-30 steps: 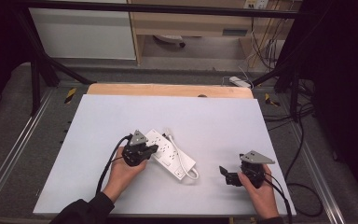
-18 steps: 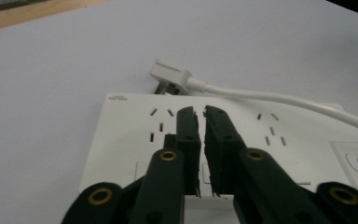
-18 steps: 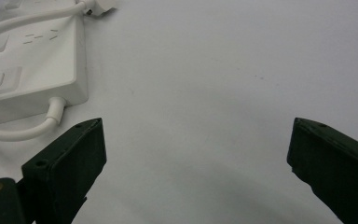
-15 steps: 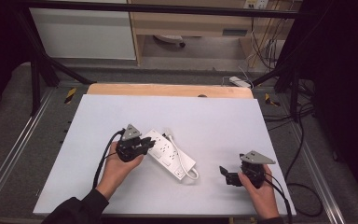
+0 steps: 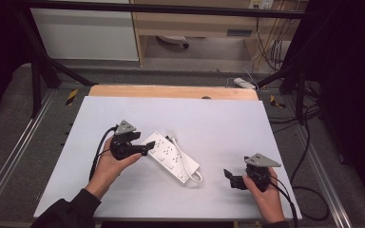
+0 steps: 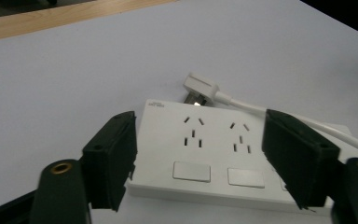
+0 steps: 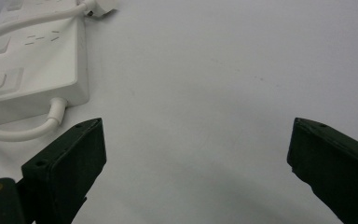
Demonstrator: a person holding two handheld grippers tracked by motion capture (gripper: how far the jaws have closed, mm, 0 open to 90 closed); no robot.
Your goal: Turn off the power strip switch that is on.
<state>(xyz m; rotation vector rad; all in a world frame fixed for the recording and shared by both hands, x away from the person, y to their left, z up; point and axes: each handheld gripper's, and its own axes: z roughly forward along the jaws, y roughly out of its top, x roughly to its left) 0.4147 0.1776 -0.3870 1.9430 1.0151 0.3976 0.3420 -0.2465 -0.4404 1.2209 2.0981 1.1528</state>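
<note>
A white power strip (image 5: 171,154) lies slanted on the white table (image 5: 218,118), with its cord (image 5: 193,175) looped at the near end and its plug (image 5: 169,139) resting by the far end. My left gripper (image 5: 148,147) hovers at the strip's left end. Its jaws have just been opening and now stand apart, with the strip (image 6: 214,158) and the plug (image 6: 200,86) ahead and no pad touching them. To the right, my right gripper (image 5: 230,179) is open low over bare table, and the strip (image 7: 37,60) lies off to its left.
A wooden board (image 5: 171,91) runs along the table's far edge. Metal rails (image 5: 9,156) flank the table on both sides. Cables (image 5: 309,190) trail on the floor at the right. Another white power strip (image 5: 244,83) lies on the floor beyond the table.
The left gripper has drawn back to the left from the strip and risen a little, and its jaws went from shut to apart. The right gripper has stayed where it was.
</note>
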